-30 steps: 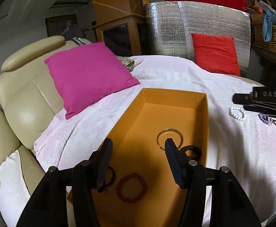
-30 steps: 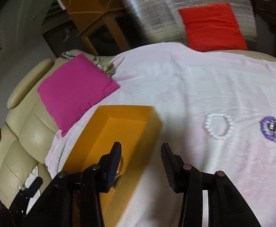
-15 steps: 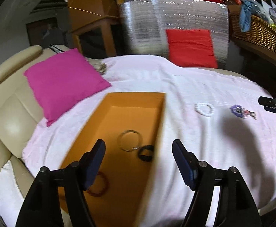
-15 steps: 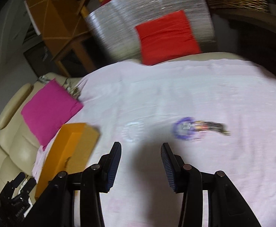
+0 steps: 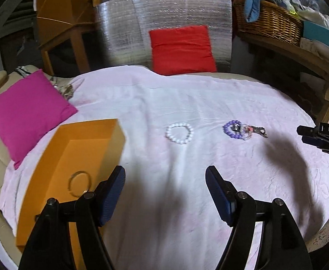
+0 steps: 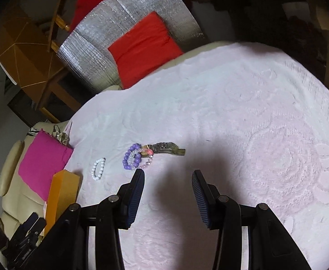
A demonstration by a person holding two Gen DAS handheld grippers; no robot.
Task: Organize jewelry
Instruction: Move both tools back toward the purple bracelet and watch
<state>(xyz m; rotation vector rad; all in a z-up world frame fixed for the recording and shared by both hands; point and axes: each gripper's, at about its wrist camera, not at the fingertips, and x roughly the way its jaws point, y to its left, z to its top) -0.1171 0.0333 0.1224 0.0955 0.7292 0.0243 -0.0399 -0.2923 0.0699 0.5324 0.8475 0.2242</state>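
Your left gripper (image 5: 165, 181) hangs with its jaws wide apart and nothing between them, above the pale pink bedspread (image 5: 187, 99). Your right gripper (image 6: 167, 180) is likewise spread and empty, low over the same bedspread.

The orange box (image 5: 78, 148) sits to the left of your left gripper, open on top, with a thin metal bangle (image 5: 79, 183) lying on its floor. A white bead bracelet (image 5: 179, 133) lies flat on the bedspread, well apart from the box and ahead of your left gripper. To its right, a purple bead bracelet (image 5: 233, 130) lies tangled with a clear pinkish bead bracelet (image 6: 145, 163) and a dark clasp piece (image 6: 167, 149); in the right wrist view this cluster is just ahead of your right gripper's left finger (image 6: 135, 191).

A magenta cushion (image 5: 27, 110) rests beside the box, and a red cushion (image 5: 181, 48) leans on silver foil panelling (image 5: 164, 20) behind the bed.
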